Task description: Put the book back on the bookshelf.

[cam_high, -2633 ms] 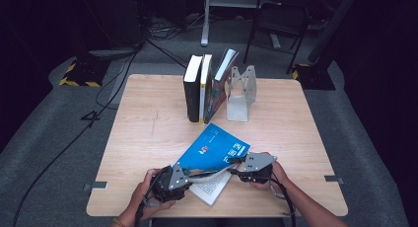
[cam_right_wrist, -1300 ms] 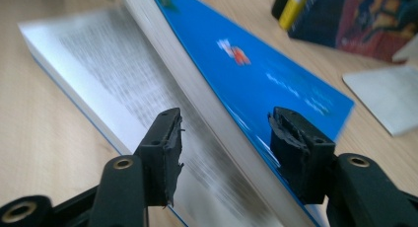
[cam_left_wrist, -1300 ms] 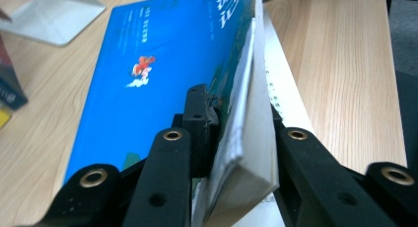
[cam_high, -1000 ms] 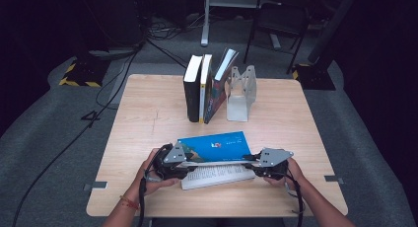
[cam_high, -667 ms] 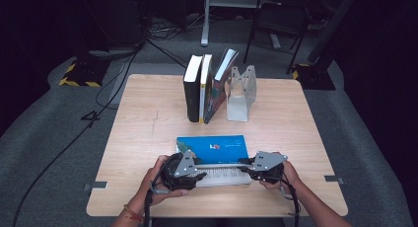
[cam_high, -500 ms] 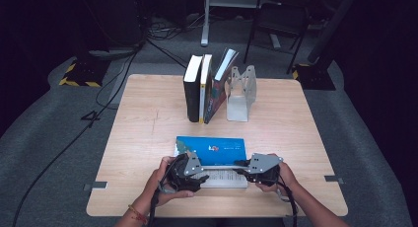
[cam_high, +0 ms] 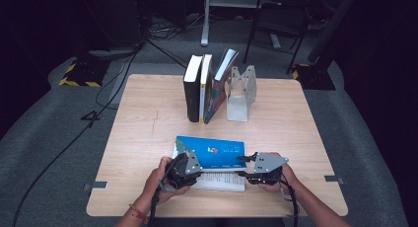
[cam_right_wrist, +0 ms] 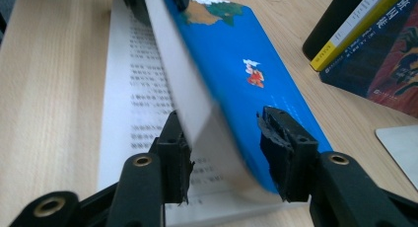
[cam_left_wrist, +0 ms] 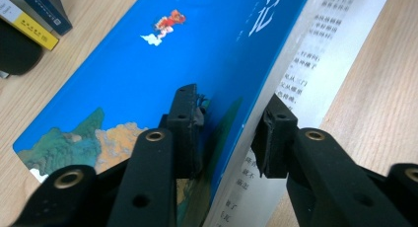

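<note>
I see the blue book [cam_high: 211,153] lying near the front edge of the pale wood-grain counter [cam_high: 148,113], its glossy blue cover printed with a green and tan landscape and a small red figure. The cover and a block of pages are lifted off the open white text pages beneath, which lie flat on the wood. My left gripper [cam_high: 190,164] sits at the book's left end; its black jaws have just been closing and straddle the raised cover edge, one pad on the blue face, the other beside the pages, though I cannot tell if both press. My right gripper [cam_right_wrist: 224,155] sits at the right end; its jaws have just been opening and stand loose around the curved page block. Far back stand three upright books [cam_high: 204,89] leaning by a grey metal bookend [cam_high: 240,94].
</note>
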Tool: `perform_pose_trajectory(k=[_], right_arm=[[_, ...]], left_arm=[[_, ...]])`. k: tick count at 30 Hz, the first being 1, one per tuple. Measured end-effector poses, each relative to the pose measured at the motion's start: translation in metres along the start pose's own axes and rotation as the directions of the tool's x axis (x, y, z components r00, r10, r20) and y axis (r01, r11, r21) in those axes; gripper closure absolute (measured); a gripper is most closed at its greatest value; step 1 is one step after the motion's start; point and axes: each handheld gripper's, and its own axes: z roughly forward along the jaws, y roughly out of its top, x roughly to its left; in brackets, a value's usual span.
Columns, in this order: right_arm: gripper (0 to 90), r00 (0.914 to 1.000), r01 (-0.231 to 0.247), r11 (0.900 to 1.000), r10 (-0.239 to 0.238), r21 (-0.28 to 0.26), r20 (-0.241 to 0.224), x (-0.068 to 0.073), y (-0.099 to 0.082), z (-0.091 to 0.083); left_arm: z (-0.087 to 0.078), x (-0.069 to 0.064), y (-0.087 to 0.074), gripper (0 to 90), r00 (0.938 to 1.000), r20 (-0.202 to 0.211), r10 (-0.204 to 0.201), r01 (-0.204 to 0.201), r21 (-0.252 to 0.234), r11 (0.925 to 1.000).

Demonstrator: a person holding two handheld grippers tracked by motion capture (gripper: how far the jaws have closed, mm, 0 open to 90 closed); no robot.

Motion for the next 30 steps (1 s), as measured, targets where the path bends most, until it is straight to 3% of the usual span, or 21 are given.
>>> perform_pose_trajectory(k=[2, 4, 6, 8, 10, 13, 15, 18, 22, 24, 27, 30], right_arm=[[59.5, 0.9999, 0.000, 1.0000, 0.000, 0.000, 0.015, -0.005, -0.002, -0.001], [68.0, 1.0000, -0.004, 0.9999, 0.005, -0.017, 0.003, -0.008, -0.002, 0.000], [69.1, 0.9999, 0.012, 0.9998, -0.012, -0.018, 0.010, -0.007, -0.001, 0.000], [71.3, 0.9997, 0.025, 0.9997, -0.025, -0.001, -0.004, -0.006, 0.002, 0.001], [72.3, 0.9998, 0.021, 0.9998, -0.021, 0.007, 0.006, -0.004, 0.005, 0.001], [73.9, 0.9996, 0.021, 0.9998, -0.021, 0.006, 0.019, 0.000, 0.013, -0.001], [74.6, 0.9994, 0.026, 0.9996, -0.026, 0.007, 0.021, 0.004, 0.018, -0.001], [75.1, 0.9993, 0.029, 0.9994, -0.029, 0.020, 0.023, 0.009, 0.022, 0.000], [74.8, 0.9996, 0.012, 0.9997, -0.013, 0.021, 0.026, 0.007, 0.025, 0.000], [72.9, 0.9993, 0.011, 0.9997, -0.012, 0.020, 0.037, 0.007, 0.026, 0.000], [63.9, 0.9985, -0.043, 0.9990, 0.043, -0.014, 0.034, 0.003, 0.026, -0.002], [49.3, 0.9902, -0.103, 0.9935, 0.107, -0.050, 0.090, -0.006, 0.018, -0.009]], left_arm=[[-0.002, 0.004, -0.001, 68.5, 0.9997, 0.013, 0.019, -0.019, -0.014, 0.9997], [-0.002, 0.009, -0.004, 68.9, 0.9992, 0.040, -0.004, 0.005, -0.029, 0.9996], [-0.002, 0.011, -0.005, 68.5, 0.9988, 0.047, -0.010, 0.011, -0.027, 0.9996], [-0.002, 0.011, -0.004, 60.7, 0.9984, 0.053, -0.020, 0.021, -0.015, 0.9997], [0.000, 0.005, -0.001, 49.6, 0.9995, 0.030, -0.005, 0.005, 0.000, 1.0000], [0.007, -0.009, 0.006, 42.5, 0.9980, -0.043, 0.046, -0.044, 0.042, 0.9982], [0.011, -0.013, 0.009, 41.8, 0.9983, -0.051, 0.027, -0.026, 0.032, 0.9992], [0.012, -0.012, 0.013, 44.0, 0.9989, -0.038, -0.028, 0.027, -0.021, 0.9994], [0.012, -0.012, 0.016, 59.5, 0.9981, -0.051, -0.035, 0.033, -0.040, 0.9987], [0.011, -0.014, 0.014, 67.1, 0.9982, -0.060, -0.004, 0.001, -0.054, 0.9985], [0.011, -0.011, 0.010, 72.2, 0.9985, -0.050, -0.020, 0.016, -0.091, 0.9957], [0.009, -0.011, 0.006, 74.5, 0.9983, -0.052, -0.027, 0.021, -0.124, 0.9921]])
